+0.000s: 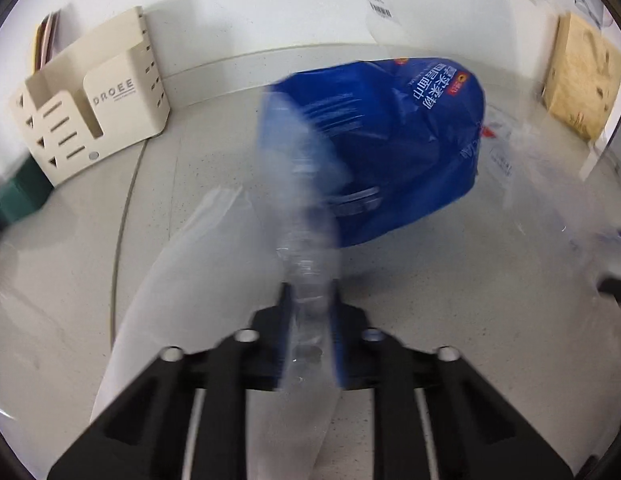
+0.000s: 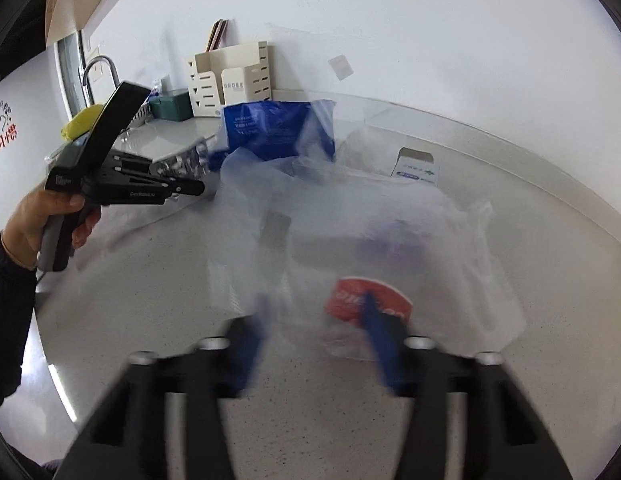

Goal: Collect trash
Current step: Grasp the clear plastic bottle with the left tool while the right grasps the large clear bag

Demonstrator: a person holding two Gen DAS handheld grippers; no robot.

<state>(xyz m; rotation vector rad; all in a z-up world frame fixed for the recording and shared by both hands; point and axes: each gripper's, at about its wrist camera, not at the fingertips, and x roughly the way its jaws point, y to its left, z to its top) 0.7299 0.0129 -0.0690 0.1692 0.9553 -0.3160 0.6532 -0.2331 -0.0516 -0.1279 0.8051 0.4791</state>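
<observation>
Two pairs of tongs were at work over the pale speckled tabletop (image 1: pixel 430 280). My left tongs (image 1: pixel 310 300) had pinched down narrow on a bunched edge of the clear plastic bag (image 1: pixel 306 240); the crumpled film ran up out of the blue pads, and the picture was smeared there. Just beyond that film sat the blue package (image 1: pixel 390 140) with white lettering, resting on the tabletop near the wall. Away to the left, against the wall, stood a cream desk organiser (image 1: pixel 90 120), and a dark green box (image 1: pixel 18 196) lay just beside it. A brown cardboard piece (image 1: pixel 582 88) leaned at the far right.

From my right wrist the same clear plastic bag (image 2: pixel 390 240) spread wide across the tabletop (image 2: pixel 150 300), stretched between both tools. My right tongs (image 2: pixel 314 328) stood partly closed, with the film lying over and between the blue fingers (image 2: pixel 380 344); through the blur I could not tell whether the pads actually pressed on it. A red label (image 2: pixel 350 300) showed through the plastic just at the right-hand finger. My left hand (image 2: pixel 38 216) gripped the handle of the left tongs (image 2: pixel 206 172), whose tip met the bag's edge beside the blue package (image 2: pixel 270 128). A small white carton (image 2: pixel 416 168) lay behind the bag, and a faucet (image 2: pixel 98 68) curved up at the far left, near something yellow (image 2: pixel 82 120).
</observation>
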